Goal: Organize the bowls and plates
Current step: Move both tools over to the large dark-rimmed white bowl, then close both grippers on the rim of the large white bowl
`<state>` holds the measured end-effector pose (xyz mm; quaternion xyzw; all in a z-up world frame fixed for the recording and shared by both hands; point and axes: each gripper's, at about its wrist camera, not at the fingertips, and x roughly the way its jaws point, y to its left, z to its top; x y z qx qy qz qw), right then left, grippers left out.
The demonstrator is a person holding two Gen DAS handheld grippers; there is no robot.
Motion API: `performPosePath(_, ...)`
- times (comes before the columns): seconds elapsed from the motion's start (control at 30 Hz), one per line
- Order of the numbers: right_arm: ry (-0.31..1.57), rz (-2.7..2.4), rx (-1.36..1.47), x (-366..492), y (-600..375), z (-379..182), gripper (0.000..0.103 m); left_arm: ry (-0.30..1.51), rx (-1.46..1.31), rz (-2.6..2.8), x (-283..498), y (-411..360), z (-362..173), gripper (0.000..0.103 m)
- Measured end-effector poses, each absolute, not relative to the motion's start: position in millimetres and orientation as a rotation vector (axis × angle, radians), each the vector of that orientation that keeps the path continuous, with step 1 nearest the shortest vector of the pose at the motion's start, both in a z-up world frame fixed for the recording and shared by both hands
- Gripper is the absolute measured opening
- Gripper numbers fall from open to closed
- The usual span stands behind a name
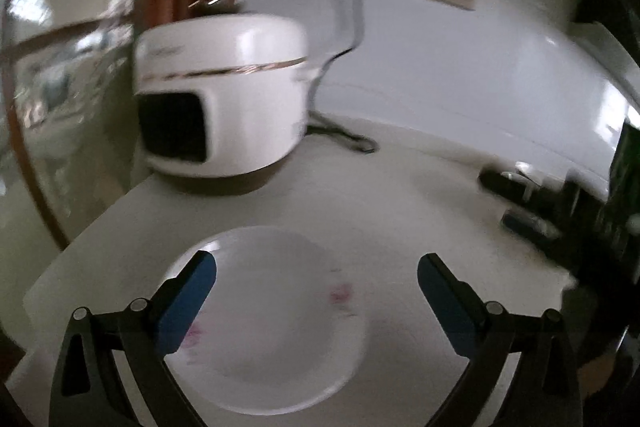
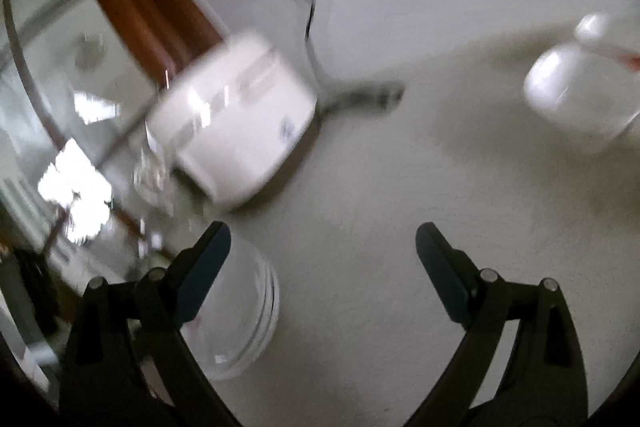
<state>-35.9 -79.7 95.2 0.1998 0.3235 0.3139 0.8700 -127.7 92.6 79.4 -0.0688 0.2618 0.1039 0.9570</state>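
1. Standing wide apart with nothing between the pads: left gripper (image 1: 317,279), hanging above a white plate (image 1: 280,331) with faint pink marks, lying flat on the pale surface (image 1: 400,195) at 6 o'clock in the left wrist view.

2. Standing equally apart and empty: right gripper (image 2: 323,251), its left finger overlapping the rim of a stack of white plates (image 2: 248,311) at 7 o'clock in the right wrist view; probably the same pile, though not certain.

3. Sitting close to the surface's near-left edge: the plates. Risking a slide off that edge if nudged sideways by a finger coming in low.

4. Blurring heavily in both views, so judging contact or height over the rim not possible. Risking a hard tap on thin ceramic and a chip, judging by the smooth glazed look.

5. Crowding the far side at 11 o'clock: a white rice cooker (image 1: 224,99) with its cord (image 1: 340,135) trailing across the surface. Risking a snag on that cord when carrying a plate past.

6. Standing at 2 o'clock in the right wrist view: a white bottle (image 2: 568,95), light-looking and likely toppling if clipped.
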Motion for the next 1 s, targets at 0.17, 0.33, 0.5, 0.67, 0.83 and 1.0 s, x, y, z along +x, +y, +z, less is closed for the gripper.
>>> performPosePath(0.17,0.462,0.512,0.41,-50.3,-153.4,130.9,0.095,0.526,-0.147,0.011,-111.5,54.3,81.3,0.102)
performPosePath(0.33,0.542,0.29,0.344,-24.9,-230.5,141.4,0.095,0.688,-0.131,-0.217,-69.4,-12.4,68.9,0.102)
performPosePath(0.5,0.714,0.22,0.366,-6.6,-311.0,111.8,0.095,0.876,-0.278,-0.359,-26.7,-59.3,45.1,0.102)
performPosePath(0.67,0.747,0.181,0.401,-7.0,-341.9,97.9,0.082,0.907,-0.386,-0.362,6.5,-95.0,40.1,0.102)
performPosePath(0.83,0.788,0.185,0.423,-3.6,-338.6,87.7,0.067,0.896,-0.405,-0.289,29.0,-117.1,34.9,0.102)
performPosePath(1.0,0.821,0.137,0.438,-0.3,-342.1,72.6,0.058,0.934,-0.427,-0.225,50.4,-118.8,18.9,0.095)
